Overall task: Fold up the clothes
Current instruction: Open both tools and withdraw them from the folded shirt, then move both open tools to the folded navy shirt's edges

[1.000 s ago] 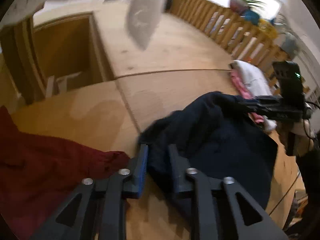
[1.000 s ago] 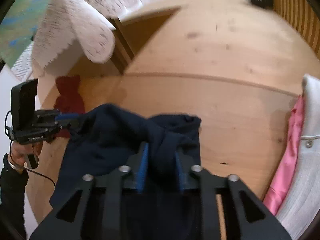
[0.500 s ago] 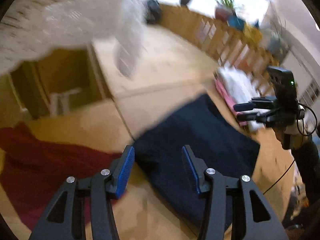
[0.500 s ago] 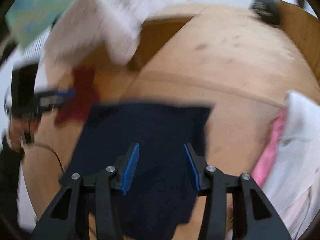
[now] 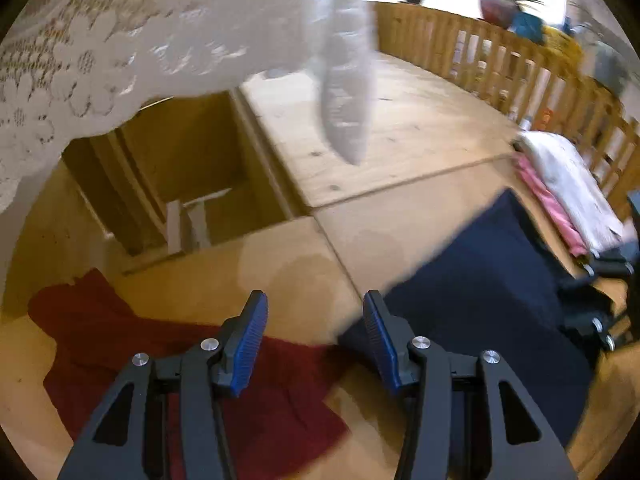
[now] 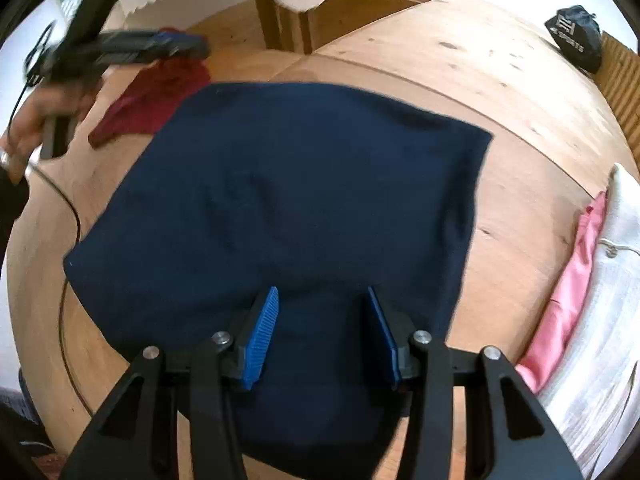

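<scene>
Navy garment [image 6: 288, 200]: lies spread flat on the wooden table [image 6: 460, 80], a rough four-sided shape. In the right wrist view its long axis runs from about 7 o'clock to 1 o'clock, the far edge towards 12 and the near part passing under the gripper fingers at 6.

Right gripper [image 6: 320, 332]: hangs over the near part of the navy garment, jaws apart, nothing between the blue pads [image 6: 260, 336].

Left gripper [image 5: 314, 336]: jaws apart and empty, above bare table between two garments; in the left wrist view the navy garment lies at 4 o'clock.

Red garment [image 5: 120, 340]: crumpled, at 8 o'clock in the left wrist view, just beside the navy one.

Folded stack, pink garment [image 6: 568, 292] and white garment [image 6: 608, 320]: at 4 o'clock in the right wrist view, apart from the navy garment.

Black bag [image 6: 576, 36]: far table edge, 1 o'clock.
</scene>
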Demonstrator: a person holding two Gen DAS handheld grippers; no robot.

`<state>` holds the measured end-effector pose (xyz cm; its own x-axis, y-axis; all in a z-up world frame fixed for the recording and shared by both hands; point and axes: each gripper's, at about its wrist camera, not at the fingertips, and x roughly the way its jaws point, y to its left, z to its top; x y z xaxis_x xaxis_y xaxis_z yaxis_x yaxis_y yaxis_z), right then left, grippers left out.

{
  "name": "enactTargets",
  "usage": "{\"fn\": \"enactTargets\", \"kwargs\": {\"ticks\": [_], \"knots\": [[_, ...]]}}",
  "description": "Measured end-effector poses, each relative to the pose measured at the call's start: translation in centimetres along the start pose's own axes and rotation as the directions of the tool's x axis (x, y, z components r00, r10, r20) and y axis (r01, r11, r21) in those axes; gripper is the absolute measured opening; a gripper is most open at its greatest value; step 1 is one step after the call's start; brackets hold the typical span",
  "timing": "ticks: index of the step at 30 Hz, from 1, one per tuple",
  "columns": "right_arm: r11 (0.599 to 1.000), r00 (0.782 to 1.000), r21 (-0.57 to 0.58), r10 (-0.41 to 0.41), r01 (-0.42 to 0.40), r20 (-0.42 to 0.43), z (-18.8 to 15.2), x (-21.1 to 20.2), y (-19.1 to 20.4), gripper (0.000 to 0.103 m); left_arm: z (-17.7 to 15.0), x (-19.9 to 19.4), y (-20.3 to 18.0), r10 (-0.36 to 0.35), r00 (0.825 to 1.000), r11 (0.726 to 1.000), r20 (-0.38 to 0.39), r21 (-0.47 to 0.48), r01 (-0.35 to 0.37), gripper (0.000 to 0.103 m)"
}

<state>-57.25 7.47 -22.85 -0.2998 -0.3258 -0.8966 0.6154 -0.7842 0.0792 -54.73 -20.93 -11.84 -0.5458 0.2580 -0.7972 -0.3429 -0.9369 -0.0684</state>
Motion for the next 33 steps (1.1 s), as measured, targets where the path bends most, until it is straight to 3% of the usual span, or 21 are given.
{"fn": "enactTargets", "kwargs": {"ticks": [2, 4, 6, 8, 10, 13, 16, 19, 22, 25, 27, 29, 31, 33], "knots": [[1.000, 1.000, 0.022, -0.007, 0.007, 0.017, -0.1, -0.6, -1.0, 0.045, -0.9, 0.0, -2.4, -0.109, 0.994, 0.994, -0.033, 0.013, 0.109, 0.049], [1.000, 1.000, 0.021, -0.023, 0.023, 0.002, -0.5, -0.5, -1.4, 0.045, -2.2, 0.3, -5.4, -0.170, 0.983, 0.984, -0.074, 0.051, 0.174, 0.049], [0.999, 0.999, 0.002, -0.045, 0.045, -0.030, -1.1, -0.1, -1.5, 0.045, -3.7, 0.9, -8.7, -0.187, 0.974, 0.970, -0.130, 0.135, 0.204, 0.049], [0.998, 0.998, -0.030, -0.056, 0.056, -0.010, -1.7, -0.3, -1.2, 0.045, -5.3, 1.6, -12.1, -0.180, 0.965, 0.945, -0.191, 0.237, 0.224, 0.050], [0.999, 0.998, -0.014, -0.053, 0.053, -0.018, -2.0, -0.6, -1.5, 0.045, -6.4, 2.3, -13.7, -0.140, 0.970, 0.935, -0.200, 0.297, 0.196, 0.050], [0.996, 0.995, 0.020, -0.090, 0.091, -0.050, -2.5, -2.5, -1.9, 0.045, -6.2, 1.4, -13.4, -0.125, 0.970, 0.952, -0.208, 0.251, 0.177, 0.049], [0.999, 0.999, 0.032, 0.008, -0.009, 0.038, -3.7, -6.2, -1.6, 0.045, -6.6, -2.3, -14.3, -0.233, 0.962, 0.931, -0.144, 0.252, 0.264, 0.050], [0.998, 0.999, -0.050, -0.026, 0.027, 0.018, -4.5, -6.3, 0.2, 0.045, -8.4, -3.2, -15.8, -0.214, 0.961, 0.908, -0.176, 0.327, 0.262, 0.050], [0.993, 0.995, -0.092, -0.080, 0.074, -0.064, -5.8, -4.2, 0.7, 0.044, -10.3, -1.0, -15.7, -0.164, 0.949, 0.912, -0.269, 0.325, 0.250, 0.052], [0.995, 0.995, -0.079, -0.070, 0.065, -0.074, -6.8, -4.0, 0.2, 0.043, -10.9, -1.1, -15.7, -0.144, 0.953, 0.906, -0.267, 0.353, 0.236, 0.054], [0.991, 0.992, -0.101, -0.093, 0.085, -0.085, -6.5, -5.0, 0.5, 0.043, -10.4, -1.7, -15.7, -0.140, 0.952, 0.912, -0.271, 0.340, 0.231, 0.054], [0.989, 0.993, -0.106, -0.110, 0.105, -0.034, -5.5, -6.7, 0.9, 0.043, -9.2, -2.6, -16.1, -0.154, 0.958, 0.914, -0.242, 0.334, 0.231, 0.053], [0.992, 0.999, -0.118, -0.044, 0.046, 0.024, -4.4, -7.9, 1.7, 0.043, -7.8, -3.1, -17.0, -0.165, 0.967, 0.910, -0.197, 0.348, 0.226, 0.053], [0.987, 0.997, -0.144, -0.070, 0.073, 0.022, -3.6, -7.1, 2.1, 0.043, -6.8, -2.3, -18.0, -0.159, 0.968, 0.909, -0.193, 0.354, 0.220, 0.053]]}}
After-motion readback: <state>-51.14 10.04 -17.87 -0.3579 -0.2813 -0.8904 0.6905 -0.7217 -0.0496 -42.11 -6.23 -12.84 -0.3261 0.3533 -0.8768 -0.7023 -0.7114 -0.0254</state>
